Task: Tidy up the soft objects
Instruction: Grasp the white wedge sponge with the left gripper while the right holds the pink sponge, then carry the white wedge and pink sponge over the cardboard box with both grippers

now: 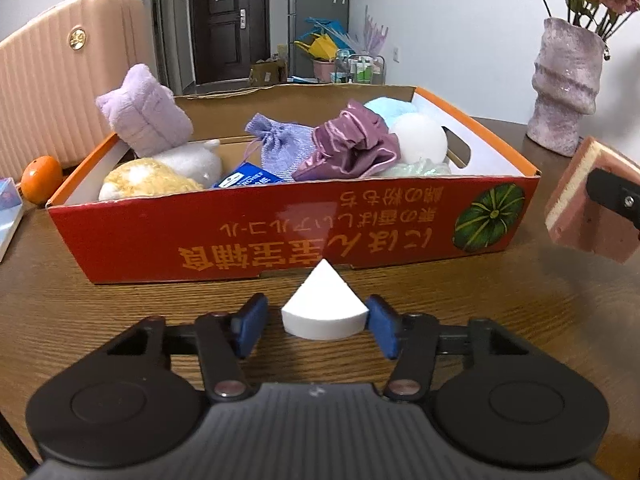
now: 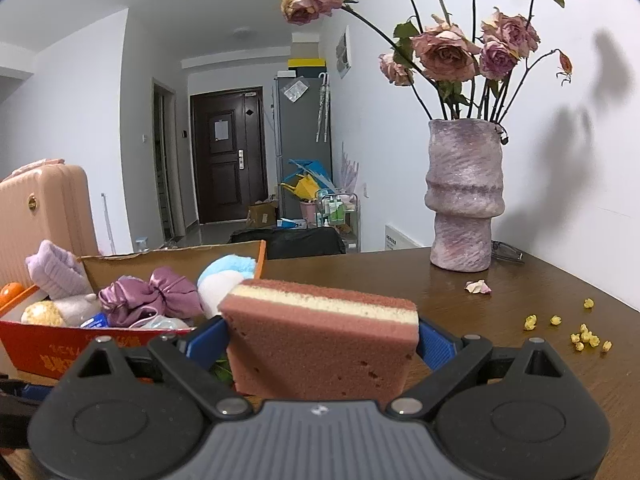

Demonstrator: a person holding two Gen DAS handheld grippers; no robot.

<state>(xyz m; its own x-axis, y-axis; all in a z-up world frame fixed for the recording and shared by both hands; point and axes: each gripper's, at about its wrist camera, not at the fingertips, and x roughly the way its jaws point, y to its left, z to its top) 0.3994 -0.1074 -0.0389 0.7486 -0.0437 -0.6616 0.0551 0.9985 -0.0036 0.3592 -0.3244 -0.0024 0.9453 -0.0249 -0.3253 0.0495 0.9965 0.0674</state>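
The left gripper [image 1: 318,330] has its blue pads around the white wedge sponge [image 1: 323,305] on the table [image 1: 120,320], just in front of the box's near wall. One pad touches it, the other has a small gap — so squeeze gently, then lift over the red box [image 1: 240,236]. The right gripper [image 2: 322,340] is clamped on the pink sponge [image 2: 320,340], by the box's right end. The box is crowded already, and the vase [image 2: 464,200] stands near the table's far edge.
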